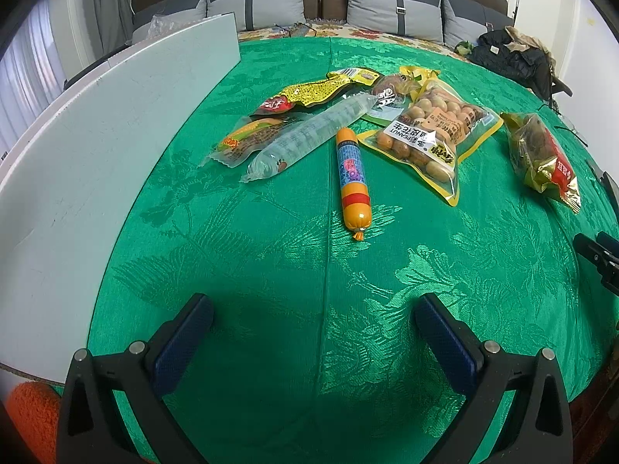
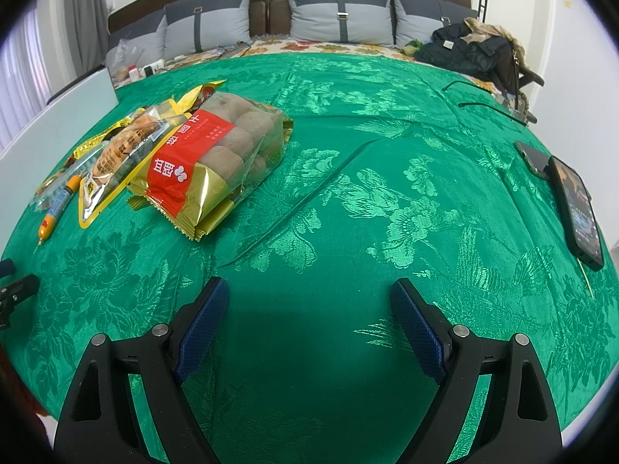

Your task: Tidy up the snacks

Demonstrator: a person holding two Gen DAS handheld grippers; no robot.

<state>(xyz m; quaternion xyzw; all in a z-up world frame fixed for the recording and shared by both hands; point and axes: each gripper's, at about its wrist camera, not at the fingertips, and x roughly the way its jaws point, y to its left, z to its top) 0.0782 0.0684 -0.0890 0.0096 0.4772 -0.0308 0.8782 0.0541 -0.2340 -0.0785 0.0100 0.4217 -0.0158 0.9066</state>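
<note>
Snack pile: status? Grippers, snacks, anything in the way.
Left gripper open, empty. Right gripper open, empty. Sausage stick, peanut bag, gold-red bag loose on green cloth, untouched. Phone far right, clear of the pile.

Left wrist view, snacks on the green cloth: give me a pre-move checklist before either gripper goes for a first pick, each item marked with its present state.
1. Left gripper open, nothing between its fingers: ok.
2. Right gripper open and empty: ok.
3. Orange sausage stick with blue label lies apart from other packs, free to grasp: ok.
4. Yellow-edged clear peanut bag free of overlap: not ok, its far end meets the pile.
5. Gold-and-red bag of brown round snacks within right gripper's reach: cannot tell.
6. Black phone clear of the snacks: ok.
</note>
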